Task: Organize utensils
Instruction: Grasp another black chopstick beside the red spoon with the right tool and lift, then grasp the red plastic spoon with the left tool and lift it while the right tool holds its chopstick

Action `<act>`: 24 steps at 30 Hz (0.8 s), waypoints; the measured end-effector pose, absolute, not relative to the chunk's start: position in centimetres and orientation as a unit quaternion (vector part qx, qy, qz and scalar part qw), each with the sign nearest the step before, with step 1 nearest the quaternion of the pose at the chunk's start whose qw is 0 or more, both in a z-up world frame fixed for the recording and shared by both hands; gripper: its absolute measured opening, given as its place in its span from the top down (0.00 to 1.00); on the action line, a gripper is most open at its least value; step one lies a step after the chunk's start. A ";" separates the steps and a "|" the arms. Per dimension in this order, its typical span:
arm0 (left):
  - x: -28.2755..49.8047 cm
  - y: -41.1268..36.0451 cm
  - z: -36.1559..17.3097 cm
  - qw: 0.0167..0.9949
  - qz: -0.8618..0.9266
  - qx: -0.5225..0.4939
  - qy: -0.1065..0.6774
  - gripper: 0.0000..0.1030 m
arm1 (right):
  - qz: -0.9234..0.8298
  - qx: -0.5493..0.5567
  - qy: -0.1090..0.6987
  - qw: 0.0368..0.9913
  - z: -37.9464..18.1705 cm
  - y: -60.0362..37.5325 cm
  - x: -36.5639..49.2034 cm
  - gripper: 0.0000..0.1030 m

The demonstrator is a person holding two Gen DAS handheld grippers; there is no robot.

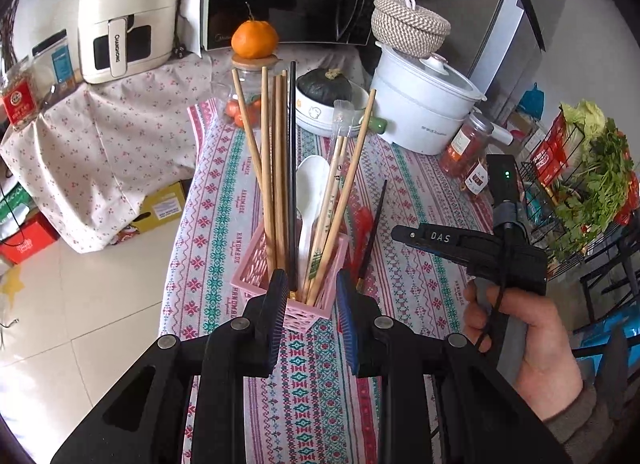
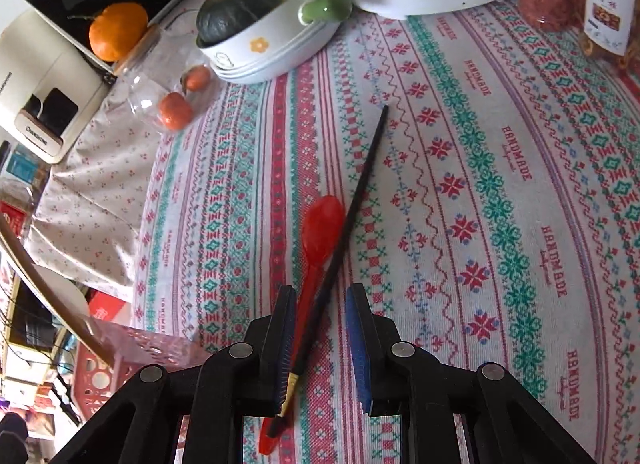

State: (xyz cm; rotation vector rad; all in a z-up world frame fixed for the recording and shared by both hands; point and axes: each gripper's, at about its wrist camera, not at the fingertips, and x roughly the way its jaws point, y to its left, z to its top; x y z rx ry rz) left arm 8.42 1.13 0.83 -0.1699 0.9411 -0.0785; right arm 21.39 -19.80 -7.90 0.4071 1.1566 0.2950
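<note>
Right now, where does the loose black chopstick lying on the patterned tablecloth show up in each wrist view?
Left wrist: the black chopstick lies right of centre, just right of the pink plastic utensil basket, over the red plastic spoon.
Right wrist: it runs diagonally up from between the right gripper fingers, beside the spoon.
Shared landmark: dark green squash in the white bowl.

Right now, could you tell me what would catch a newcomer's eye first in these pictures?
Probably the pink basket at the table's near edge, bristling with upright wooden chopsticks and a white spoon. Next, the red spoon and black chopstick lying side by side on the patterned tablecloth, between the right gripper's open fingers.
</note>
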 end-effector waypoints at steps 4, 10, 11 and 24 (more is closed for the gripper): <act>8.7 1.4 0.6 0.885 -0.022 -0.080 0.459 0.74 | 0.137 0.181 0.556 0.800 -9.5 -19.0 22.8 0.77; 8.8 1.3 0.6 0.881 -0.024 -0.077 0.465 0.74 | 0.132 0.160 0.571 0.795 -11.9 -17.7 24.9 0.77; 8.7 1.2 0.8 0.883 -0.024 -0.074 0.462 0.74 | 0.135 0.156 0.572 0.794 -12.3 -17.4 25.1 0.80; 9.0 -6.3 0.5 0.882 -0.062 -0.019 0.468 0.74 | 0.125 0.163 0.564 0.800 -7.6 -24.8 21.5 0.95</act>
